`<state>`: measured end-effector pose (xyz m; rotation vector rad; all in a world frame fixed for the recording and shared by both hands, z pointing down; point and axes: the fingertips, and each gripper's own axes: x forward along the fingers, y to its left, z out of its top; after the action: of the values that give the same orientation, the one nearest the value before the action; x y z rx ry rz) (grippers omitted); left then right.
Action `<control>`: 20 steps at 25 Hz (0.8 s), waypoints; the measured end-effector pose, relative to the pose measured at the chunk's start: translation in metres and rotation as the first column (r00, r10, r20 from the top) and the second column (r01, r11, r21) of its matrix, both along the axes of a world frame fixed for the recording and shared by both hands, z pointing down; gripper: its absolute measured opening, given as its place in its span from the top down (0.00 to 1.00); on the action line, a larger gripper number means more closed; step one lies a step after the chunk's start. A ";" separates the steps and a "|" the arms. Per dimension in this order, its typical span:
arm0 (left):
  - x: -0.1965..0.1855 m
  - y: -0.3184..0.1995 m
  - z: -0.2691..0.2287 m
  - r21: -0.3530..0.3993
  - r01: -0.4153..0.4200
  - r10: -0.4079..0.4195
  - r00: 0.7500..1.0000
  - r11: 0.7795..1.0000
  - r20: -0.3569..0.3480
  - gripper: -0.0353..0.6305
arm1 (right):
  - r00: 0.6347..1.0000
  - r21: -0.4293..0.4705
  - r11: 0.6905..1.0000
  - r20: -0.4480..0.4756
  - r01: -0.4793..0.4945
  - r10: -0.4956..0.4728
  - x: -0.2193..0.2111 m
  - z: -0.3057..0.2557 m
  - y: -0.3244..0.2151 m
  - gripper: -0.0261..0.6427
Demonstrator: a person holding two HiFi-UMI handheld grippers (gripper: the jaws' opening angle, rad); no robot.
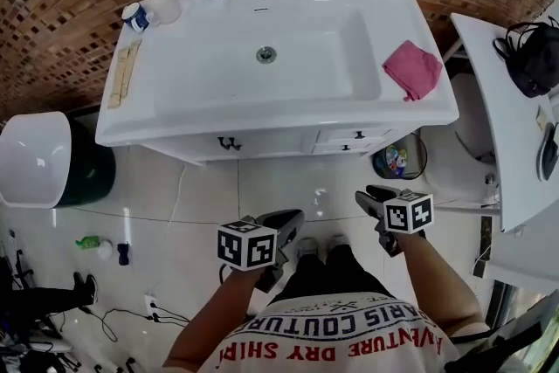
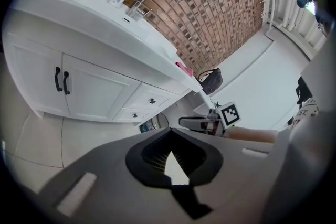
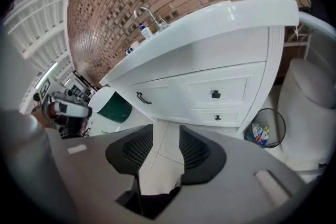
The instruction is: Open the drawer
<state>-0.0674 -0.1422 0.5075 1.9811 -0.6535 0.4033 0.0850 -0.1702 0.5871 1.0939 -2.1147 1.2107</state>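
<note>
Floor room first: pale tiled floor (image 1: 288, 179) runs between us and the cabinet. Both grippers hang over it, well apart from the counter (image 1: 157, 122) and its front edge. Left gripper (image 1: 293, 218) has its jaws clenched tip to tip on nothing. Right gripper (image 1: 369, 193) has them released, with just floor showing in the gap.

Upper drawer (image 3: 216, 93) and lower drawer (image 3: 218, 117) sit stacked under the counter's right end. Both are pushed in, each with a small dark knob. From the head view we only get them as a thin strip tucked under the front edge (knobs barely readable), while the right gripper view faces them almost square on.

Wire basket (image 3: 265, 131) stands on the floor just beside the right corner, with the toilet (image 3: 310, 107) past it, cut off. Left gripper view catches the drawers small and slanted, plus the right gripper itself. Pink cloth (image 1: 412, 68) lies by the counter's right edge.
</note>
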 end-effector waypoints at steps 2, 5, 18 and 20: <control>-0.005 -0.005 0.005 0.004 0.014 -0.014 1.000 1.000 0.010 0.96 | 0.999 -0.010 0.999 -0.016 -0.040 0.040 0.007 0.018 -0.027 0.72; -0.014 -0.008 0.015 0.000 0.025 -0.025 1.000 1.000 0.008 0.96 | 0.993 0.011 0.996 -0.079 -0.090 0.090 0.021 0.042 -0.069 0.71; -0.064 -0.017 0.051 -0.027 0.135 -0.135 0.991 0.991 0.011 0.96 | 0.937 0.016 0.966 -0.239 -0.257 0.253 0.051 0.142 -0.158 0.75; -0.067 -0.016 0.058 -0.038 0.148 -0.148 0.989 0.988 0.016 0.96 | 0.934 0.014 0.963 -0.243 -0.268 0.263 0.053 0.150 -0.161 0.75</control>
<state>-0.1347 -0.1586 0.5659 1.8801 -0.7897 0.3368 0.1380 -0.3316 0.7375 1.4764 -1.8093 1.1427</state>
